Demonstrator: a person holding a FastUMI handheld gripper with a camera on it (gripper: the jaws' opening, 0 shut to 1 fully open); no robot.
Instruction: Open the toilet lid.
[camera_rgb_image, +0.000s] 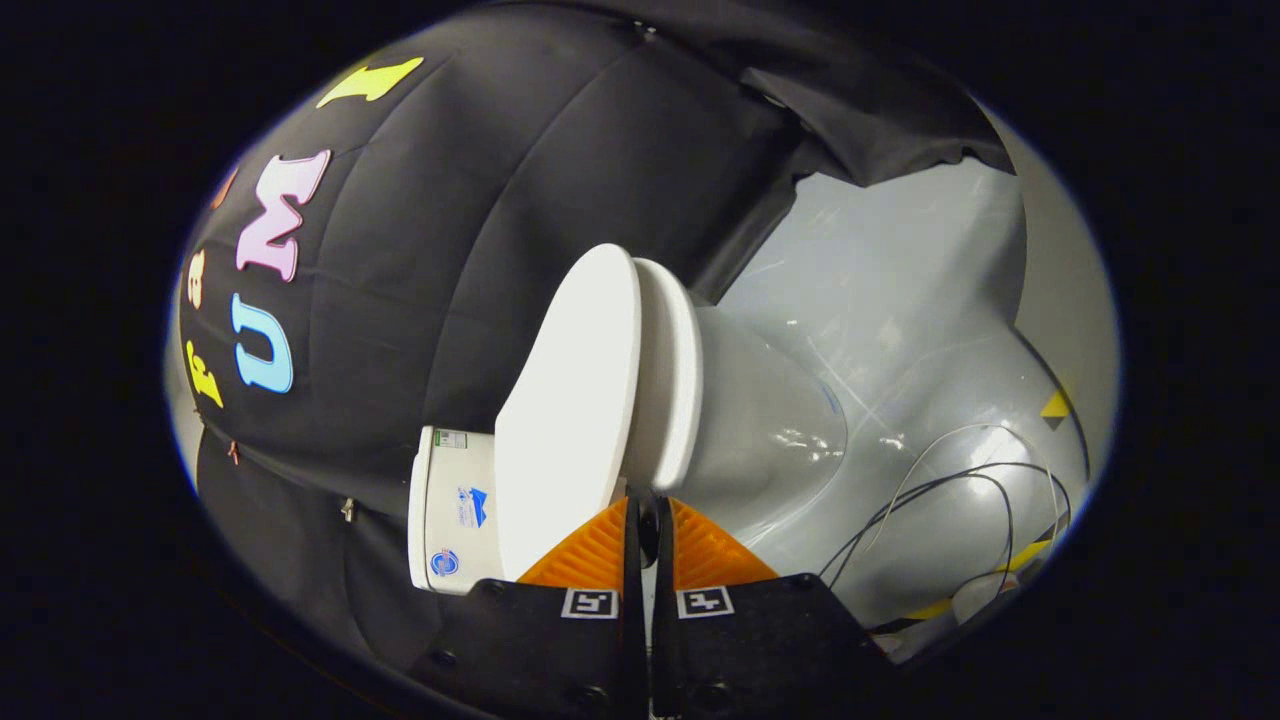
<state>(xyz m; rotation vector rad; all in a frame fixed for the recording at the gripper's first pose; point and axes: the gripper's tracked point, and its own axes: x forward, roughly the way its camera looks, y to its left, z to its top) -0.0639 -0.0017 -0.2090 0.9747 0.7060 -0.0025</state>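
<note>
Tool (648, 500) fingers pressed together at toilet lid (570, 400) edge, seat (672, 370) beside, cables (960, 500) on floor

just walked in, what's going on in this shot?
A person's handheld gripper is working on a toilet in the booth. The view is rolled sideways. The fingers sit almost together right at the front edge where the lid meets the seat; whether they pinch the lid edge I can't tell. A narrow gap shows between lid and seat, so the lid is barely open at most. Loose cables lie on the grey floor beyond.
</note>
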